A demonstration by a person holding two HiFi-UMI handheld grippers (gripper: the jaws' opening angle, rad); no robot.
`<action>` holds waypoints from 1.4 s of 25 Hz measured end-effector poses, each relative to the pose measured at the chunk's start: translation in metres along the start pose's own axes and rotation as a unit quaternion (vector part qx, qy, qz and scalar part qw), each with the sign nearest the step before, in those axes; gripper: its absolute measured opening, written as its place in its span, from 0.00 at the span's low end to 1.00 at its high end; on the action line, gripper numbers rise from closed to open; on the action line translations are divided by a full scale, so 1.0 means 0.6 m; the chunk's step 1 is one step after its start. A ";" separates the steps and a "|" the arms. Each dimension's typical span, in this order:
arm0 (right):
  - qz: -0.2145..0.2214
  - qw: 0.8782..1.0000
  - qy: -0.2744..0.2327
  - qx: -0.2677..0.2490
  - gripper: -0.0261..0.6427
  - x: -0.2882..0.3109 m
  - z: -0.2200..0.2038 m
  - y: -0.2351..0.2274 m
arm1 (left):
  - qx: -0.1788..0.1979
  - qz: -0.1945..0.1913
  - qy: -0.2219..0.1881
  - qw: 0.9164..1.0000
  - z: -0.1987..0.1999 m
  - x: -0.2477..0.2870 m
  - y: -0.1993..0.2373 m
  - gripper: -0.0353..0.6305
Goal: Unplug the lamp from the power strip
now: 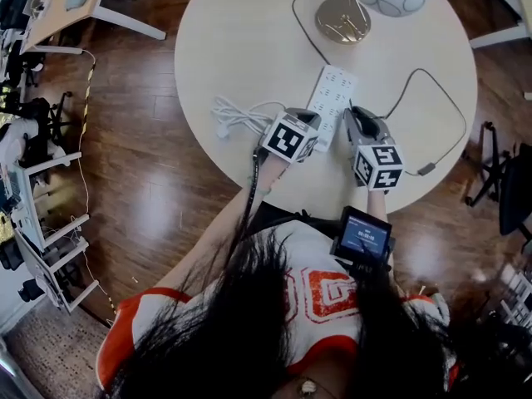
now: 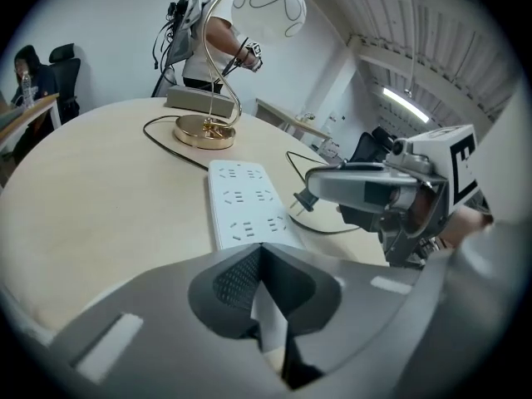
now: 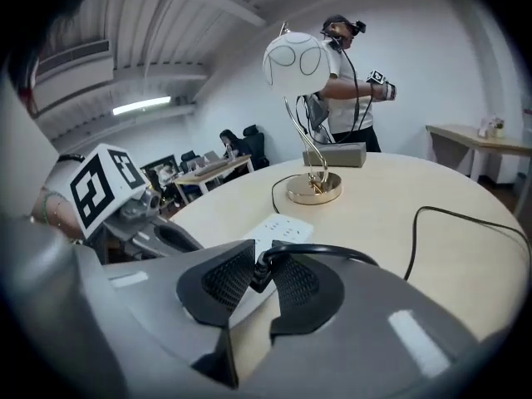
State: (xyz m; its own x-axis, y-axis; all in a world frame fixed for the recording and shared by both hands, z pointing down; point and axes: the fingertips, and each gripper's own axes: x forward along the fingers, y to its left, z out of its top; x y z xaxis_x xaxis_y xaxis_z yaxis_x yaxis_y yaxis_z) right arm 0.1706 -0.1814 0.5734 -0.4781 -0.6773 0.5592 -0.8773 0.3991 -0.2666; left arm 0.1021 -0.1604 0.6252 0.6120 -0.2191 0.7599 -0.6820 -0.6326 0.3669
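Note:
A white power strip (image 1: 332, 90) lies on the round table (image 1: 249, 32). My left gripper (image 1: 311, 133) is shut on its near end, and the strip's white edge sits between the pads (image 2: 235, 279) in the left gripper view. My right gripper (image 1: 354, 116) is shut on the lamp's black plug (image 3: 259, 271). The plug (image 2: 305, 198) hangs clear of the strip (image 2: 245, 198) with its prongs bare, just to the strip's right. Its black cord (image 1: 440, 98) loops across the table. The gold-based lamp (image 1: 342, 19) stands at the far side.
The strip's white cable (image 1: 237, 115) lies bundled left of my left gripper. An inline piece on the lamp cord (image 1: 426, 169) hangs at the table's right edge. A grey box (image 3: 334, 154) sits beyond the lamp, and a person (image 3: 349, 65) stands behind it. Desks and chairs ring the table.

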 end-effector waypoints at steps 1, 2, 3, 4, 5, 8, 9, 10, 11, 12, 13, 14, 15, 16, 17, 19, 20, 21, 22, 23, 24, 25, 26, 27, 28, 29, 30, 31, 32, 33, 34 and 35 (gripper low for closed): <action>-0.004 1.000 0.014 -0.002 0.14 0.001 -0.010 -0.001 | 0.001 -0.001 -0.002 1.000 0.000 0.001 0.003 0.05; -0.005 1.000 0.026 0.000 0.14 0.000 -0.020 -0.003 | 0.002 -0.002 -0.007 1.000 0.001 0.002 0.004 0.05; -0.005 0.999 0.038 0.005 0.18 -0.004 -0.029 -0.004 | 0.001 -0.005 -0.015 1.000 0.002 0.003 0.002 0.05; -0.005 0.999 0.049 0.010 0.24 -0.009 -0.037 -0.005 | -0.002 -0.006 -0.023 1.000 0.003 0.002 0.000 0.05; -0.004 0.998 0.060 0.014 0.26 -0.015 -0.046 -0.005 | -0.004 -0.007 -0.028 1.000 0.002 0.002 -0.002 0.05; -0.012 0.996 0.088 0.015 0.28 -0.027 -0.073 -0.008 | 0.012 -0.005 -0.027 1.000 0.002 0.004 -0.001 0.05; -0.018 0.995 0.096 0.013 0.28 -0.028 -0.080 -0.011 | 0.023 -0.006 -0.026 0.999 0.004 0.006 0.003 0.05; -0.024 0.994 0.103 0.012 0.28 -0.031 -0.087 -0.013 | 0.032 -0.007 -0.028 0.999 0.006 0.008 0.006 0.05; -0.031 0.993 0.110 0.012 0.28 -0.036 -0.094 -0.014 | 0.036 -0.009 -0.032 0.999 0.007 0.008 0.008 0.05; -0.038 0.993 0.113 0.013 0.29 -0.044 -0.101 -0.014 | 0.036 -0.012 -0.036 0.999 0.006 0.006 0.009 0.05; -0.044 0.993 0.111 0.016 0.29 -0.055 -0.105 -0.014 | 0.032 -0.014 -0.038 0.999 0.003 0.001 0.007 0.05; -0.050 0.993 0.103 0.023 0.29 -0.068 -0.106 -0.013 | 0.027 -0.017 -0.042 0.999 0.002 -0.004 0.004 0.05; -0.055 0.994 0.088 0.035 0.29 -0.080 -0.102 -0.013 | 0.023 -0.020 -0.049 0.998 0.002 -0.012 0.000 0.05; -0.058 0.995 0.068 0.050 0.29 -0.090 -0.093 -0.011 | 0.019 -0.025 -0.060 0.998 0.006 -0.021 -0.004 0.05; -0.058 0.995 0.046 0.066 0.28 -0.098 -0.082 -0.009 | 0.013 -0.030 -0.074 0.997 0.011 -0.032 -0.008 0.05; -0.052 0.994 0.002 0.096 0.28 -0.109 -0.055 0.001 | -0.001 -0.046 -0.105 0.993 0.023 -0.056 -0.019 0.05; -0.048 0.993 -0.018 0.107 0.27 -0.113 -0.041 0.008 | -0.009 -0.055 -0.121 0.991 0.029 -0.070 -0.024 0.05; -0.044 0.992 -0.037 0.115 0.25 -0.116 -0.027 0.017 | -0.019 -0.065 -0.138 0.988 0.034 -0.085 -0.031 0.05; -0.040 0.991 -0.053 0.120 0.23 -0.118 -0.015 0.027 | -0.030 -0.075 -0.155 0.985 0.038 -0.101 -0.037 0.05; -0.036 0.990 -0.065 0.122 0.22 -0.120 -0.004 0.038 | -0.041 -0.085 -0.173 0.980 0.043 -0.119 -0.042 0.05; -0.032 0.989 -0.074 0.122 0.22 -0.121 0.006 0.050 | -0.053 -0.094 -0.192 0.975 0.047 -0.137 -0.047 0.05; -0.030 0.989 -0.082 0.121 0.20 -0.121 0.014 0.062 | -0.065 -0.103 -0.209 0.970 0.050 -0.157 -0.050 0.05; -0.029 0.989 -0.088 0.117 0.18 -0.121 0.020 0.073 | -0.077 -0.112 -0.226 0.965 0.053 -0.176 -0.053 0.05; -0.031 0.989 -0.095 0.113 0.15 -0.122 0.026 0.084 | -0.088 -0.121 -0.241 0.959 0.055 -0.195 -0.056 0.05; -0.035 0.988 -0.101 0.109 0.12 -0.124 0.029 0.094 | -0.096 -0.130 -0.254 0.954 0.056 -0.212 -0.060 0.05; -0.040 0.988 -0.107 0.106 0.09 -0.127 0.031 0.102 | -0.102 -0.138 -0.264 0.949 0.056 -0.227 -0.064 0.05; -0.044 0.987 -0.111 0.104 0.06 -0.130 0.029 0.110 | -0.104 -0.145 -0.272 0.946 0.055 -0.239 -0.068 0.05; -0.047 0.987 -0.115 0.104 0.05 -0.135 0.026 0.117 | -0.104 -0.151 -0.277 0.943 0.052 -0.249 -0.072 0.05; -0.047 0.986 -0.118 0.105 0.04 -0.139 0.022 0.123 | -0.104 -0.155 -0.281 0.941 0.050 -0.255 -0.075 0.05; -0.047 0.986 -0.121 0.108 0.04 -0.143 0.019 0.127 | -0.104 -0.159 -0.285 0.940 0.048 -0.258 -0.077 0.05; -0.046 0.985 -0.125 0.112 0.04 -0.147 0.016 0.129 | -0.105 -0.162 -0.287 0.938 0.048 -0.260 -0.079 0.05; -0.046 0.984 -0.128 0.115 0.04 -0.152 0.014 0.129 | -0.106 -0.166 -0.290 0.937 0.048 -0.260 -0.082 0.05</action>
State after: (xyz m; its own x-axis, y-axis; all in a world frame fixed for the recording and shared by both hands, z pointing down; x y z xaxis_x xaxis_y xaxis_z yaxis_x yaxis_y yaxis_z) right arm 0.1456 -0.0940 0.4953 -0.3662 -0.8491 0.3806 -0.8893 0.1988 -0.4120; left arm 0.0519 -0.1164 0.4732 0.8767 -0.4421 0.1895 -0.4429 -0.5882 0.6767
